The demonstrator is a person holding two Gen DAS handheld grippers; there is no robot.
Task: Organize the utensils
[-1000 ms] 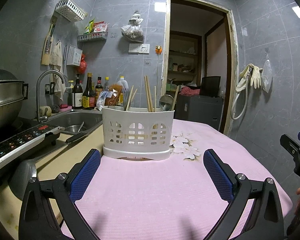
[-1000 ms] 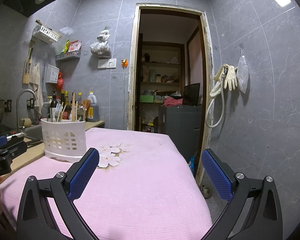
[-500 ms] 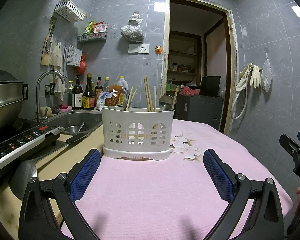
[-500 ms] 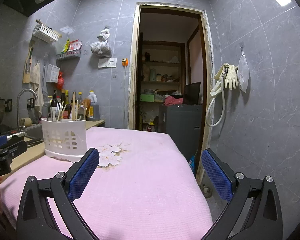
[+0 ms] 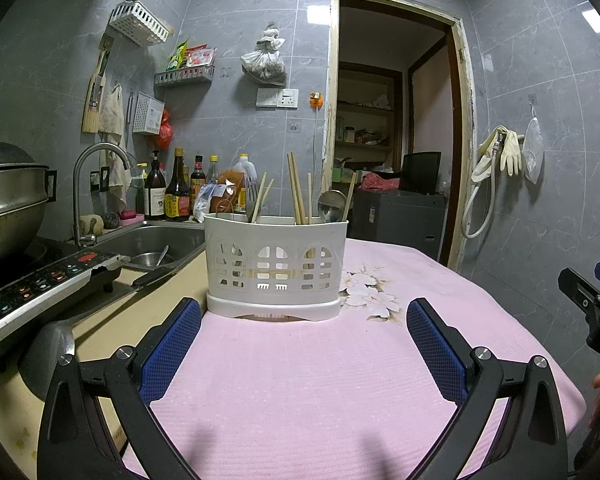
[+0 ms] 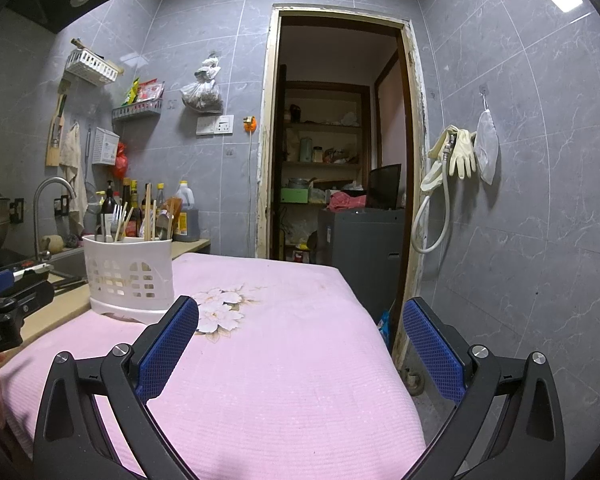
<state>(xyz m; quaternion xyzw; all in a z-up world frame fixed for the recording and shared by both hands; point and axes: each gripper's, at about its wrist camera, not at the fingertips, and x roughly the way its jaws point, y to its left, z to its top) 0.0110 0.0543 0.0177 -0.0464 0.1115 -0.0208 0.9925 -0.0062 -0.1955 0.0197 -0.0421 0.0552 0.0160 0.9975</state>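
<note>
White plastic caddy: the utensil caddy (image 5: 276, 266) stands upright at centre frame in the left wrist view, on the far part of the pink cloth (image 5: 300, 380), at the cloth's edge nearest the sink
Contents: wooden chopsticks (image 5: 297, 194) rise from its middle section, a metal ladle (image 5: 331, 207) leans at its right end, and a fork (image 5: 251, 196) shows at the left; sorted by compartment, it seems, so each kind stays upright
Left gripper: the left gripper (image 5: 304, 344) sits low in the frame, blue pads spread wide and holding nothing, pointed straight at the caddy but well short of it
Right gripper: the right gripper (image 6: 300, 344) is likewise spread and empty, aimed at bare cloth with the caddy at middle left of its view
Loose utensils: none visible on the cloth, so the sorting looks finished or close to it
Sink: the steel sink (image 5: 156, 240) at middle left holds a bowl with a spoon in it
Next move, as a guess: either gripper would have to be brought up to the caddy before it could grip anything
</note>
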